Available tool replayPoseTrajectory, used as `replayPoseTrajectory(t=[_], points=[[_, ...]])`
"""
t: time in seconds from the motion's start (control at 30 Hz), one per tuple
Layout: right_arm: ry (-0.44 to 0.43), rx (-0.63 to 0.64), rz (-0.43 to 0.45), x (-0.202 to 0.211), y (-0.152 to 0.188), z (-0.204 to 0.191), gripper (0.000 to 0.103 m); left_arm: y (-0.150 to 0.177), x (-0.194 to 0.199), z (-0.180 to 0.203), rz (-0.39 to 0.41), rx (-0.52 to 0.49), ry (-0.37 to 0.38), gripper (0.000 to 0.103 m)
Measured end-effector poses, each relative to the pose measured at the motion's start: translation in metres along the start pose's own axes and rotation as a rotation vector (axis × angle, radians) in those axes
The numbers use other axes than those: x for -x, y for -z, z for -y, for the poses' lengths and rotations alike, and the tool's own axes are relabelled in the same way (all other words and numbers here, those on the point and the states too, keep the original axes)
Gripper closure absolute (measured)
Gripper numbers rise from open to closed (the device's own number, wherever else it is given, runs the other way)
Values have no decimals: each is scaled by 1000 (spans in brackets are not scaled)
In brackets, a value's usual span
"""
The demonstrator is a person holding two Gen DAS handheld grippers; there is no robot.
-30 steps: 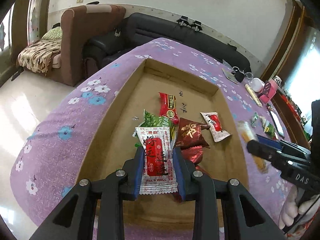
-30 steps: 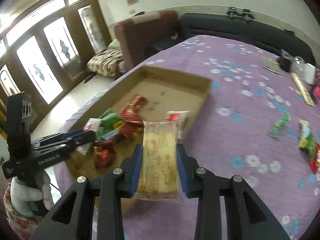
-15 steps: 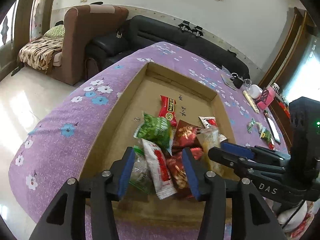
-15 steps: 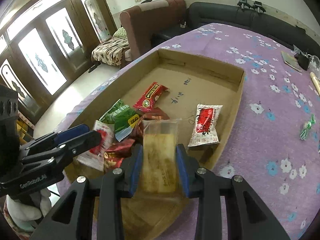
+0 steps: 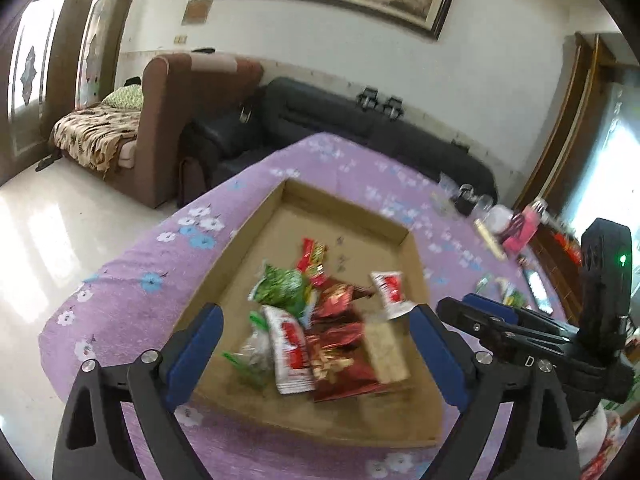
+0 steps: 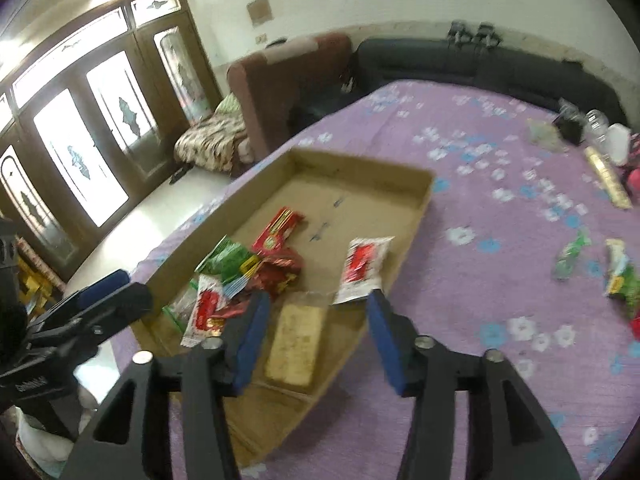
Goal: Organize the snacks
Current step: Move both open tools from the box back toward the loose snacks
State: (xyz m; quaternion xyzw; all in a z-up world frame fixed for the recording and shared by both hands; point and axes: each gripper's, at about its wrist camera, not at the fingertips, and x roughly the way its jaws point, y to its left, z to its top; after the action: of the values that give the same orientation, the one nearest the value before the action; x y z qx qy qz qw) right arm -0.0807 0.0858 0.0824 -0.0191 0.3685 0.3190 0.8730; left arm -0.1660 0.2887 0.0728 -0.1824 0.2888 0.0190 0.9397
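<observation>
Cardboard tray, heaped snack packets

Little can be read, since both views are blurred by motion. In the left wrist view, the black body of the right tool carries white lettering at the right edge, of which only a "D" is legible. In the right wrist view, the left tool bears a small white mark low on its black body at the near left, too blurred to make out. The print on the snack packets and the dark handwritten marks on the floor of the cardboard tray cannot be deciphered.
</observation>
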Motion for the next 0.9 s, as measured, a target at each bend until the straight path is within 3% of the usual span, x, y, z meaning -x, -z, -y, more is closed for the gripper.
replayPoseTrajectory(t=[0.07,0.27,0.43,0.67,0.9], points=[[53,20,59,16,1,6,33,2,5,4,19,16,26,7],[172,-3,204,58,8,45,25,10,4,33,-26,-44,31,7],[200,-151,164,73,14,101,25,20,2,67,-56,-161,-7,7],[255,-188,165,91,27,137,25,25,-8,107,-104,-311,-59,7],[294,-241,173,103,33,172,25,20,-21,137,-124,-388,-63,7]])
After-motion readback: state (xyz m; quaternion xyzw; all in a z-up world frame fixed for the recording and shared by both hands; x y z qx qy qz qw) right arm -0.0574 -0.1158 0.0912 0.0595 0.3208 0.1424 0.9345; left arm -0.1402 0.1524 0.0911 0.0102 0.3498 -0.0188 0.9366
